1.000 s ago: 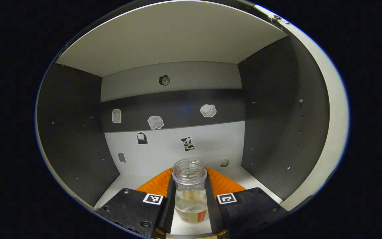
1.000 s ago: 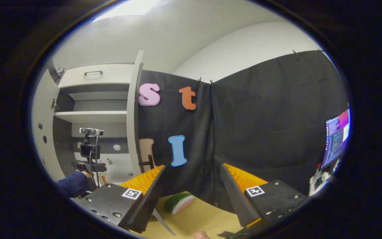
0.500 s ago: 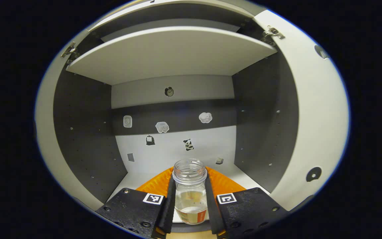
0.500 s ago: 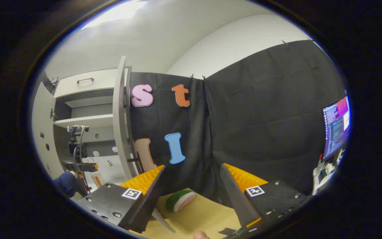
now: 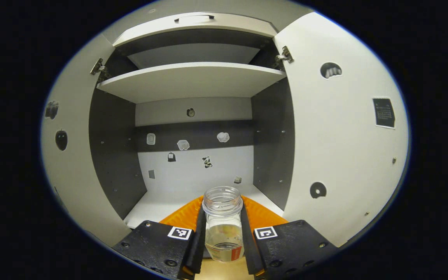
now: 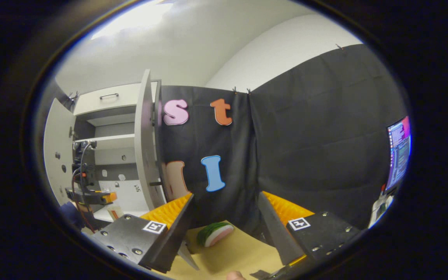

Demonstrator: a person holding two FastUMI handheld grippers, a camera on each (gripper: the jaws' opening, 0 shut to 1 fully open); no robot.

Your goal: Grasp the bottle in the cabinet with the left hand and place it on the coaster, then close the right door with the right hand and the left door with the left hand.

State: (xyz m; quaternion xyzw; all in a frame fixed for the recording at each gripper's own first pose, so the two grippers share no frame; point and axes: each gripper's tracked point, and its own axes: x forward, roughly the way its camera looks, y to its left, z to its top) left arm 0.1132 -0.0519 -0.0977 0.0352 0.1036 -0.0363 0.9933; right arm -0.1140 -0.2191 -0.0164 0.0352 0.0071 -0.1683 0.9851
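L hand-held gripper (image 5: 222, 233) is clamped on the clear bottle (image 5: 223, 223), upright just outside the cabinet (image 5: 193, 79), prob. so liquid won't spill en route to the coaster; R hand-held gripper (image 6: 224, 217) waits w/ fingers apart, empty, over the counter (image 6: 231, 252).

clear bottle (image 5: 223, 225) upright, cabinet doors (image 5: 344, 128) open

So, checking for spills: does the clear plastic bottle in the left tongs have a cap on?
No: the clear plastic bottle between the left tongs shows an open threaded mouth.
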